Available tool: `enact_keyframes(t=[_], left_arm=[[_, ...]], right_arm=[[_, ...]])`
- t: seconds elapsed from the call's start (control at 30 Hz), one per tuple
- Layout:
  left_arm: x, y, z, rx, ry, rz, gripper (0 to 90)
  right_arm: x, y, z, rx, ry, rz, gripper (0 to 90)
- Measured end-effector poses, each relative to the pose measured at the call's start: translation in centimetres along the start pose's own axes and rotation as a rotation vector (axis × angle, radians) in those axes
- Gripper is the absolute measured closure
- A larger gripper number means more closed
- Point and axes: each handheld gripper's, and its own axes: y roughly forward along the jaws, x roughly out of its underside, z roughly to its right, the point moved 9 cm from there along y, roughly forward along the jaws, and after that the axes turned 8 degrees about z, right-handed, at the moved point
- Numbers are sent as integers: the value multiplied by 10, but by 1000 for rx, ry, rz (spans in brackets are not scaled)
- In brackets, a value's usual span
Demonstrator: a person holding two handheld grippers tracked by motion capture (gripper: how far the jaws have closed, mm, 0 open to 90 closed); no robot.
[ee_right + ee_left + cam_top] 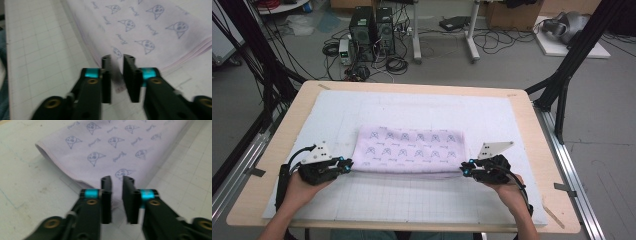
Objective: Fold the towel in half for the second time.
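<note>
Two grippers sit at the near corners of a folded lilac cloth (410, 151) that lies flat on the gridded white mat (412, 200) covering the counter (537, 150). The left gripper (346, 164) has its jaws narrowly parted just off the cloth's near left corner, gripping nothing. The right gripper (466, 169) is likewise narrowly parted at the near right corner, where stacked fold edges show, pads not pressing. Bare mat lies open beyond the cloth, along both sides, and in front toward the person.
</note>
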Motion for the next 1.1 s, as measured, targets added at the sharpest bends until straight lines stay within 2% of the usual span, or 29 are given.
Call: enact_keyframes(t=[0.1,0.13,0.2,0.33,0.47,0.53,0.6,0.7,0.83,1.0,1.1], left_arm=[[-3,3,-6,-11,-35,21,667],[-5,6,-7,-18,-39,28,667],[-3,12,-9,-26,-38,11,680],[11,23,-10,-35,-33,-58,681],[17,25,-9,-36,-48,-62,673],[16,23,-10,-36,-45,-60,663],[14,23,-10,-38,-53,-45,644],[8,23,-10,-37,-61,-34,611],[-4,24,-11,-40,-80,7,554],[-16,26,-16,-62,-98,35,456],[-26,27,-17,-71,-114,68,412]], right_arm=[[-4,1,6,1,38,42,649],[-6,3,8,0,47,46,642],[-7,10,11,13,50,38,635],[6,24,15,29,56,-44,608],[20,30,15,34,52,-98,606],[21,30,15,31,73,-85,596],[18,29,17,44,67,-68,578],[8,27,21,62,61,-38,546],[-7,27,31,82,74,2,508],[-22,32,40,94,93,47,434],[-30,36,43,106,97,61,386]])
